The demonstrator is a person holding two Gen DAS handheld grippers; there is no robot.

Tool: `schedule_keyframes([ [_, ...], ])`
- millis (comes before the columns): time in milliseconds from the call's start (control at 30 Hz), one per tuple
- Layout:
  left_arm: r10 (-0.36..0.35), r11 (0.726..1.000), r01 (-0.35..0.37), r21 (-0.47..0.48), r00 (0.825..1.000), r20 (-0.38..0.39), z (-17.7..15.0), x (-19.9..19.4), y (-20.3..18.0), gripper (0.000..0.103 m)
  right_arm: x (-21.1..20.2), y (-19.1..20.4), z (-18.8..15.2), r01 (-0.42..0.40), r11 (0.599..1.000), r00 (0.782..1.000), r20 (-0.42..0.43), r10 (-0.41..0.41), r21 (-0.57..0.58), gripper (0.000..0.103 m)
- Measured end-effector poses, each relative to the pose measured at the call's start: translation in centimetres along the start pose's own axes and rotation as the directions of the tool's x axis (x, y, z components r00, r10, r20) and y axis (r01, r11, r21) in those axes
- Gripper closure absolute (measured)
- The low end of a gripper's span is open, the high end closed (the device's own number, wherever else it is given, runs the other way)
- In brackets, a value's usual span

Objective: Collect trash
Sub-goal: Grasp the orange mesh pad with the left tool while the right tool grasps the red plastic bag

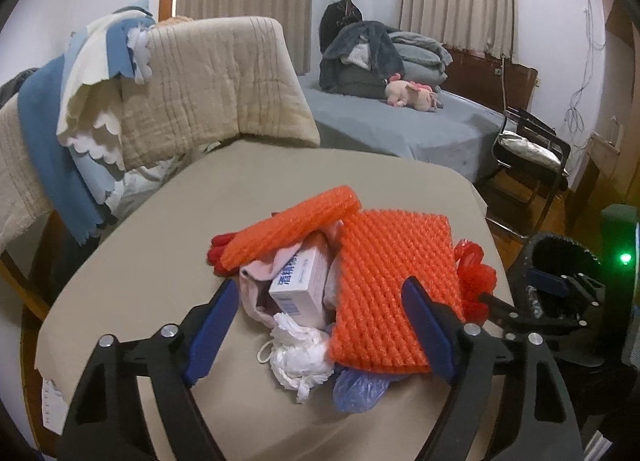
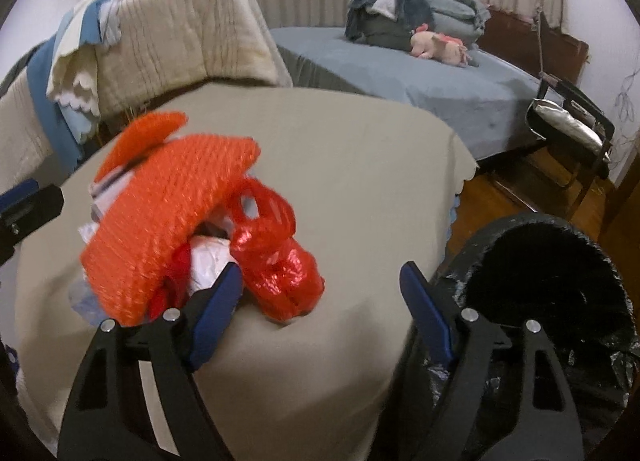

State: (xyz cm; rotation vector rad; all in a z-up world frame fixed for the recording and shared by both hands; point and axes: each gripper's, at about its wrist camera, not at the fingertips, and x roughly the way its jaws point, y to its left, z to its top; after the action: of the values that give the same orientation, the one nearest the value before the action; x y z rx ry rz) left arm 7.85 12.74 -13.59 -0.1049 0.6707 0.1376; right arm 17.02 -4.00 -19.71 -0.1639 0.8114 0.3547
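Note:
A heap of trash lies on the beige-covered table [image 1: 160,241]: a large orange foam net sheet [image 1: 392,285], a rolled orange net [image 1: 288,225], a white box with blue print [image 1: 300,285], crumpled white plastic [image 1: 300,357], a bluish bag [image 1: 356,385] and a red plastic bag [image 1: 476,277]. My left gripper [image 1: 320,325] is open and straddles the near side of the heap, its right finger against the orange sheet's corner. My right gripper [image 2: 320,313] is open at the table's near edge. The red plastic bag [image 2: 280,269] lies between its fingers, close to the left one.
A black-lined trash bin [image 2: 552,301] stands on the floor just right of the table. A chair draped with a quilt [image 1: 208,89] and blue and white cloths stands behind it. Beyond are a bed [image 1: 400,121] with clothes and a plush toy, and a black chair [image 1: 528,149].

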Motion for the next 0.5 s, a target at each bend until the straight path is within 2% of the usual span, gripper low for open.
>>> schedule_keyframes([
  [133, -0.014, 1.000, 0.014, -0.007, 1.000, -0.028, -0.2, 1.1, 0.1, 0.023, 1.4, 0.2, -0.1, -0.039, 0.999, 0.999, -0.035, 0.039, -0.004, 0.037],
  [200, -0.021, 1.000, 0.020, -0.009, 0.999, -0.038, -0.4, 1.5, 0.0, 0.023, 2.0, 0.4, -0.1, -0.076, 0.997, 0.996, -0.055, 0.076, 0.000, 0.048],
  [267, -0.031, 0.999, 0.031, -0.007, 0.998, -0.049, -0.5, 1.9, -0.2, 0.024, 2.3, 0.6, -0.2, -0.101, 0.995, 0.993, -0.069, 0.100, -0.004, 0.064],
  [400, -0.057, 0.998, 0.057, -0.001, 0.996, -0.069, -0.7, 2.5, -0.8, 0.025, 1.6, 0.4, -0.3, -0.116, 0.993, 0.992, -0.052, 0.116, -0.011, 0.069],
  [500, -0.079, 0.997, 0.079, 0.000, 0.993, -0.091, -0.9, 3.1, -1.3, 0.033, 0.7, 0.0, -0.1, -0.117, 0.993, 0.993, -0.031, 0.117, 0.000, 0.069],
])
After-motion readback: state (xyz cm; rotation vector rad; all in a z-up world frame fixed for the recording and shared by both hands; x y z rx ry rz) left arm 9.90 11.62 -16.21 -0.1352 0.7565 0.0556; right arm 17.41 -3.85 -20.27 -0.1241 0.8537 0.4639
